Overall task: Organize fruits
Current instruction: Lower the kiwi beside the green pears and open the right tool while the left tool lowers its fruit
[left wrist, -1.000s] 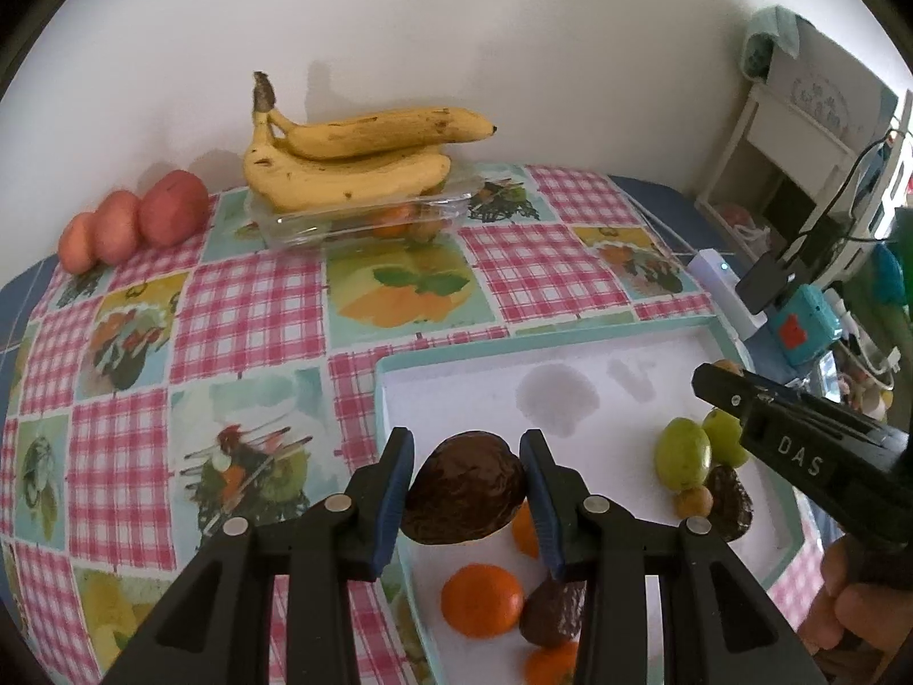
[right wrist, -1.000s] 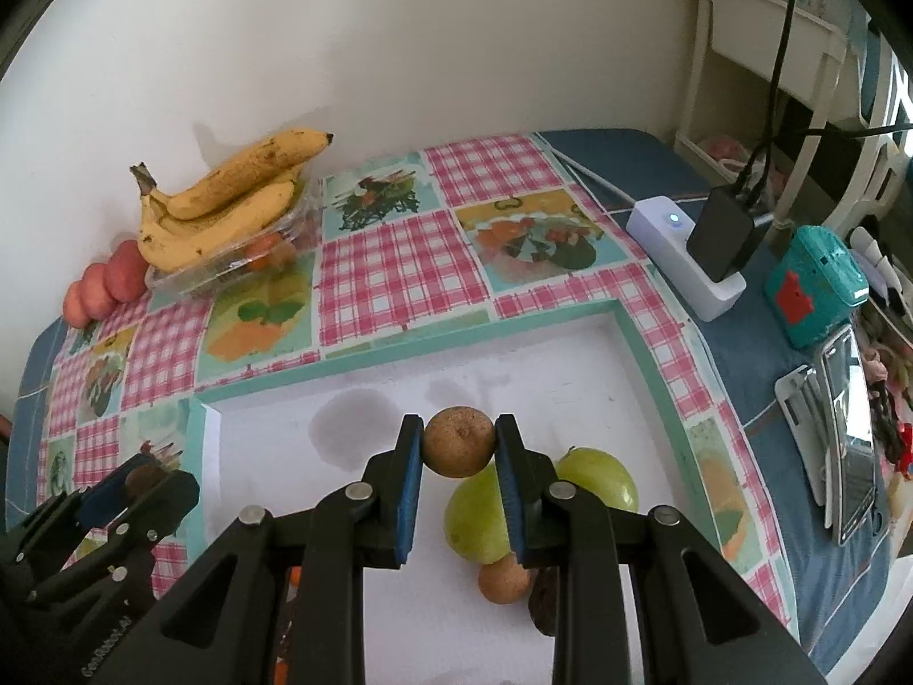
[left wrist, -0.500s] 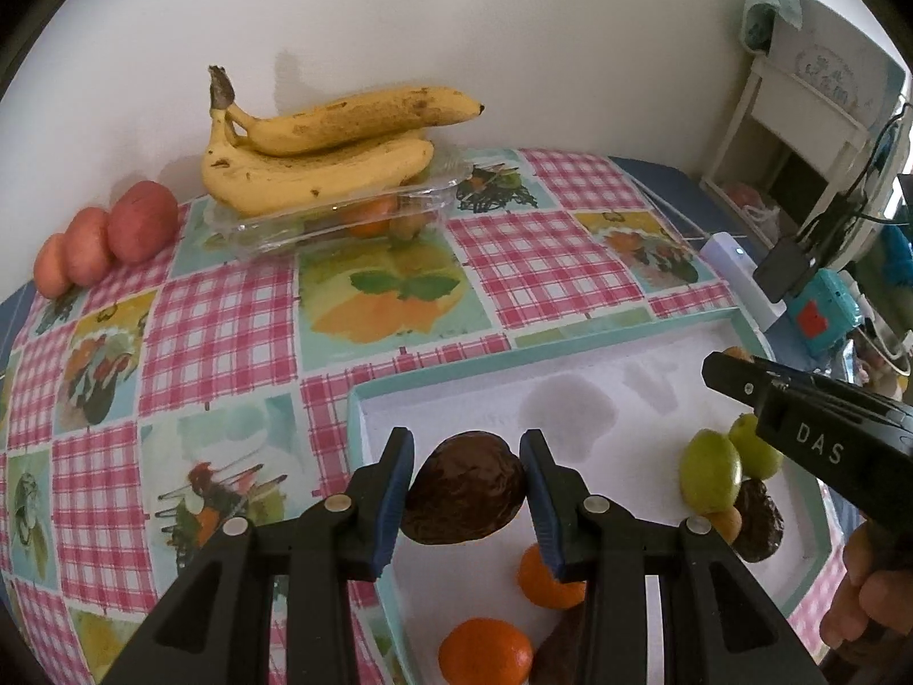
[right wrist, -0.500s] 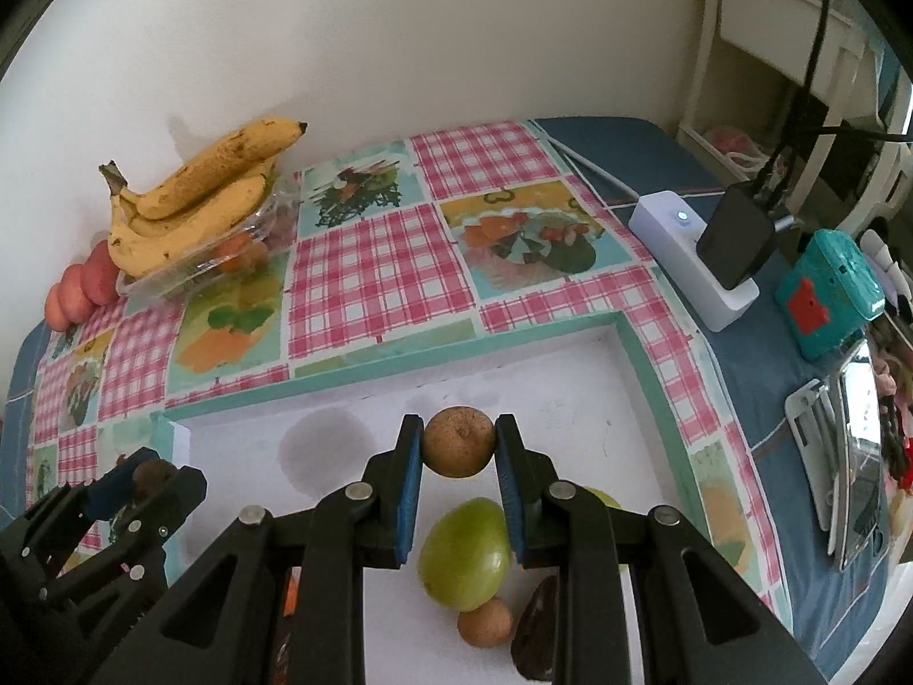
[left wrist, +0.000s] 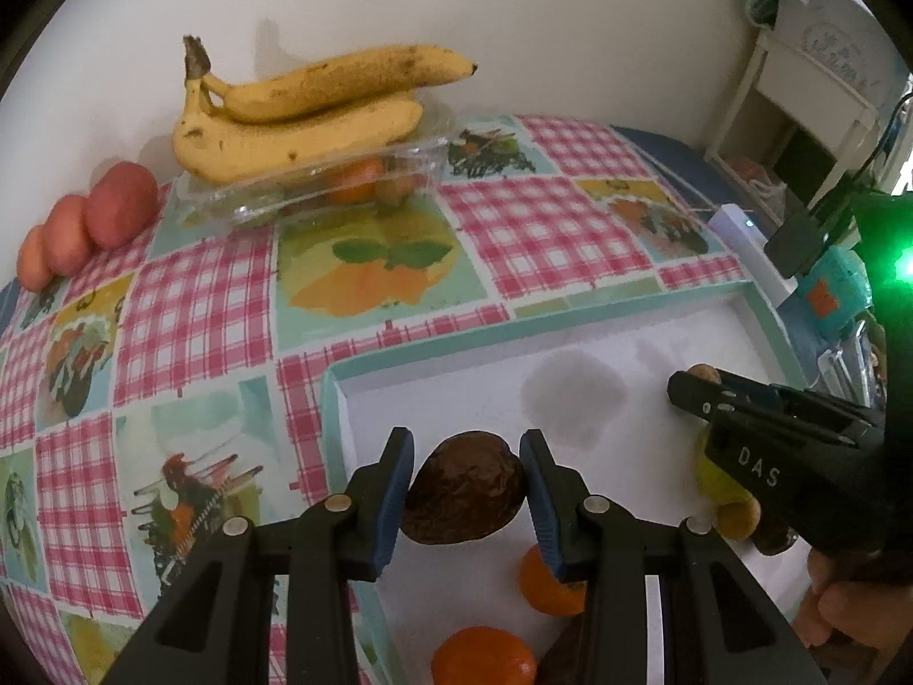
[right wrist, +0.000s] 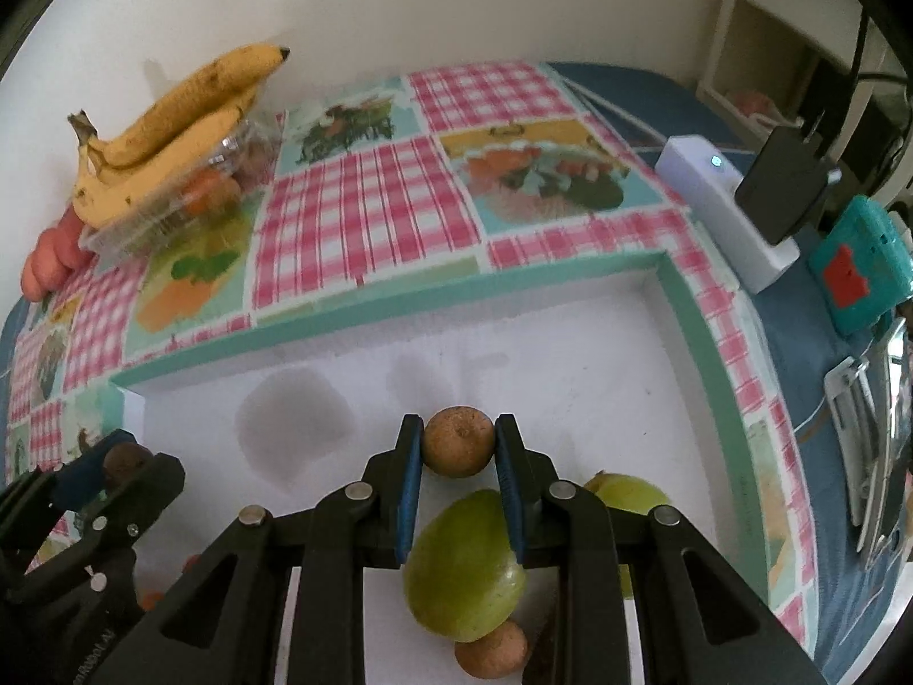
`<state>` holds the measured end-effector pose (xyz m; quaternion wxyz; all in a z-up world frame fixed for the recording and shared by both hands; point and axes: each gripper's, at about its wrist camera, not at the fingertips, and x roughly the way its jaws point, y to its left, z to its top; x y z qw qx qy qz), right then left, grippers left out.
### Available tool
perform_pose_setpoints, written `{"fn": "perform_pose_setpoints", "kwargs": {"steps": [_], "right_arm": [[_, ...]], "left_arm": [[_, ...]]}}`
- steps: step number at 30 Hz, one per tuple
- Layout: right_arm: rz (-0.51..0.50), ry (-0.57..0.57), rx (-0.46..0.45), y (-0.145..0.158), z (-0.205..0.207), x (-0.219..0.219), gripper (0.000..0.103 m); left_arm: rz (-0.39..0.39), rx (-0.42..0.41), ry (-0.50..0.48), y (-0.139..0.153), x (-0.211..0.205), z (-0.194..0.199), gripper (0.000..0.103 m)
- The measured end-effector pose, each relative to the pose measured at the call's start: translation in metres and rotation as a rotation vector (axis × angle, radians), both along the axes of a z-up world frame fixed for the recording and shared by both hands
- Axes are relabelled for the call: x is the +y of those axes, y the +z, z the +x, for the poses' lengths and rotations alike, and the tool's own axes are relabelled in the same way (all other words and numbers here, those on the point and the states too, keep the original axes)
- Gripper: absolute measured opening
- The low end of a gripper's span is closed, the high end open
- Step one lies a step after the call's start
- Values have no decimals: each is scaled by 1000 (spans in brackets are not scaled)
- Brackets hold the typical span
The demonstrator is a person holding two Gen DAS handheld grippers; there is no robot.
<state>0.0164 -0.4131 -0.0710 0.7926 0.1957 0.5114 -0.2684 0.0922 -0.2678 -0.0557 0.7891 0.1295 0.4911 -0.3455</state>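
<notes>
My left gripper (left wrist: 465, 491) is shut on a dark brown wrinkled fruit (left wrist: 463, 495), held above the left part of a white tray with a teal rim (left wrist: 433, 342). My right gripper (right wrist: 459, 454) is shut on a small round tan fruit (right wrist: 458, 441) over the tray's right side (right wrist: 707, 342). Below it in the tray lie two green fruits (right wrist: 465, 568), another small tan fruit (right wrist: 491, 651) and a dark fruit. Oranges (left wrist: 548, 582) lie in the tray near the left gripper. The right gripper (left wrist: 693, 385) shows in the left wrist view, the left gripper (right wrist: 122, 459) in the right wrist view.
Bananas (left wrist: 302, 114) rest on a clear plastic box (left wrist: 319, 188) of small fruit by the back wall, with red-pink fruits (left wrist: 85, 228) to their left. The checked fruit-print tablecloth (left wrist: 194, 314) lies between. A white power strip (right wrist: 724, 211), black charger and teal box (right wrist: 856, 268) sit to the right.
Both grippers have moved forward toward the bananas and wall, each still holding its fruit. The tray's fruits have slid lower in both views.
</notes>
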Motion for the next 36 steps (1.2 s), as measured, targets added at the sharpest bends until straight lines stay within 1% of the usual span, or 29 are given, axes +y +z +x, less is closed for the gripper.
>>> {"fn": "perform_pose_setpoints", "kwargs": {"steps": [8,14,20,25,31,33,34,35,36], "right_arm": [[-35,22,10,-1,3,2,27],[-45,25,13,-1,2,4,27],[-50,33,11,-2,3,4,27],[-52,42,12,-1,4,4,27],[-53,46,17,-1,4,3,28],[-56,45,16,1,4,3,30],[-57,44,13,3,3,3,33],[-58,44,10,4,3,3,39],[-58,44,6,6,3,3,40]], "left_arm": [[37,50,8,-17,-1,0,41],[40,56,10,-17,-1,1,41],[43,65,34,-16,2,5,41],[54,65,29,-15,1,3,43],[46,53,14,-5,0,0,44],[46,50,8,-2,-1,-1,51],[44,49,5,-1,-1,-1,52],[42,45,3,0,-1,-2,53],[43,41,3,2,-1,-2,53]]}}
